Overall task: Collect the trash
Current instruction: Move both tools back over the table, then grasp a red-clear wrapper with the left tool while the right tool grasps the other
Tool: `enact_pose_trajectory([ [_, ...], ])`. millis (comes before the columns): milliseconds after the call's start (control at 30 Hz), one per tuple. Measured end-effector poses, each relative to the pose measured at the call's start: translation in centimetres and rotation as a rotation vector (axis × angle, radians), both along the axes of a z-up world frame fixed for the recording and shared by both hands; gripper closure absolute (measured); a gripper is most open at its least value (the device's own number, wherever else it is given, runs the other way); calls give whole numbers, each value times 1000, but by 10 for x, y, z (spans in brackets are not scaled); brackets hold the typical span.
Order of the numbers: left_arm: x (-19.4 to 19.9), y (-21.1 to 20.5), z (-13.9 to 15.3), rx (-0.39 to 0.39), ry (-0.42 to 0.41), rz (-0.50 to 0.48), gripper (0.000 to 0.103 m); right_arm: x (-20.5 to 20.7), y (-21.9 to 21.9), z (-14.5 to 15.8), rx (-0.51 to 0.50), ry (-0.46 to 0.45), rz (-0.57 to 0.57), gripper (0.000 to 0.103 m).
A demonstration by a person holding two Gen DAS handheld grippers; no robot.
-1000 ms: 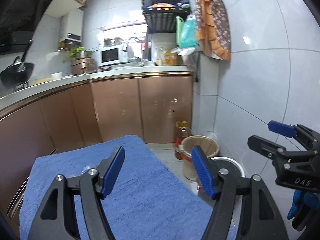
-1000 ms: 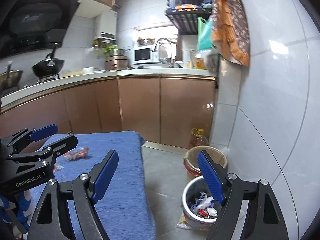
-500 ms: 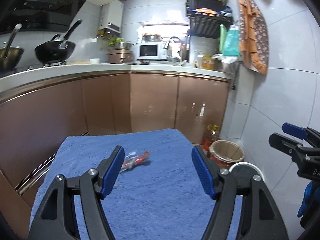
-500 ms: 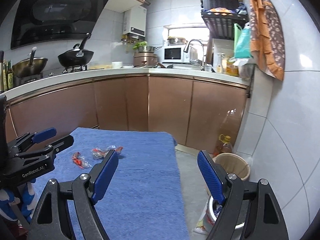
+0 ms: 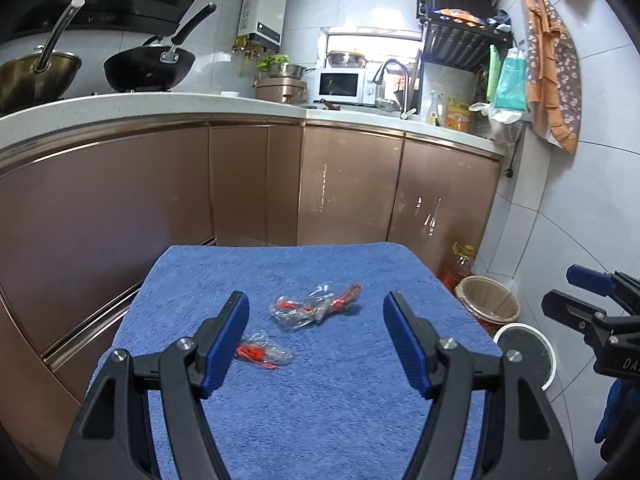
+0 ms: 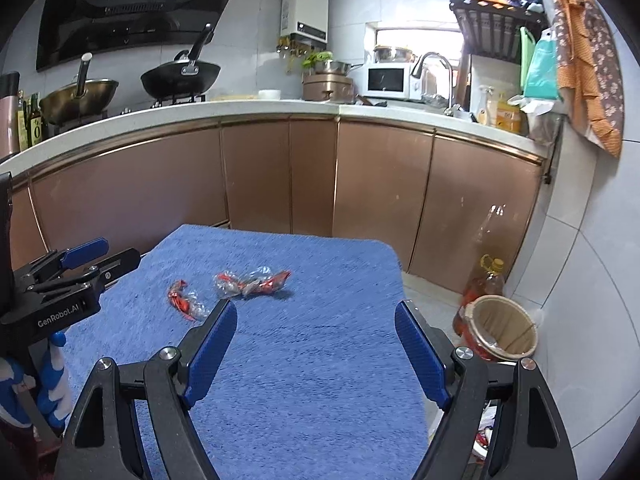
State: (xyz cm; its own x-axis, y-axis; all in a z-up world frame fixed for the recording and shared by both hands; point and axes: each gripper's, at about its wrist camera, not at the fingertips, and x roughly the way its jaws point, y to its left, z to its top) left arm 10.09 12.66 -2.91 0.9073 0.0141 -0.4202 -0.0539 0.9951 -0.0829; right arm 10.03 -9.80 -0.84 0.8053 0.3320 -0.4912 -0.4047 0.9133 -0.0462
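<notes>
Two crumpled clear-and-red wrappers lie on a blue towel (image 5: 320, 400). The larger wrapper (image 5: 316, 306) sits mid-towel, also in the right wrist view (image 6: 252, 282). The smaller wrapper (image 5: 262, 354) lies nearer, left, also in the right wrist view (image 6: 184, 300). My left gripper (image 5: 316, 344) is open and empty above the towel, the smaller wrapper by its left finger. My right gripper (image 6: 316, 348) is open and empty, to the right of both wrappers. A white trash bin (image 5: 528, 354) with trash inside stands on the floor right of the towel; its rim shows in the right wrist view (image 6: 486, 436).
A tan basket (image 6: 504, 330) and an oil bottle (image 6: 484, 280) stand on the floor by the tiled wall. Copper cabinets (image 5: 348, 188) run behind the towel under a white counter with woks, a microwave and a sink.
Both views have swung left from the floor bins toward the towel. The two wrappers have come into view and now lie ahead of both grippers. Both grippers stay open.
</notes>
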Motion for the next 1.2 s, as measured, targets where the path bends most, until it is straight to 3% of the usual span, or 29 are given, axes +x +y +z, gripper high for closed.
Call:
enact_pose_trajectory([
  [333,34,50,-43,-51,135,86,35,42,33,-26,-53,67,105,23],
  [600,52,99,-89,-189,233,106,35,106,85,-72,-137,142,265,23],
  [967,121,99,-124,-258,371,133,36,193,153,-124,-171,202,523,23],
  [1133,146,96,-139,-241,417,161,37,216,166,-150,-212,241,561,23],
  [1200,153,95,-146,-228,435,175,44,224,167,-159,-217,259,563,23],
])
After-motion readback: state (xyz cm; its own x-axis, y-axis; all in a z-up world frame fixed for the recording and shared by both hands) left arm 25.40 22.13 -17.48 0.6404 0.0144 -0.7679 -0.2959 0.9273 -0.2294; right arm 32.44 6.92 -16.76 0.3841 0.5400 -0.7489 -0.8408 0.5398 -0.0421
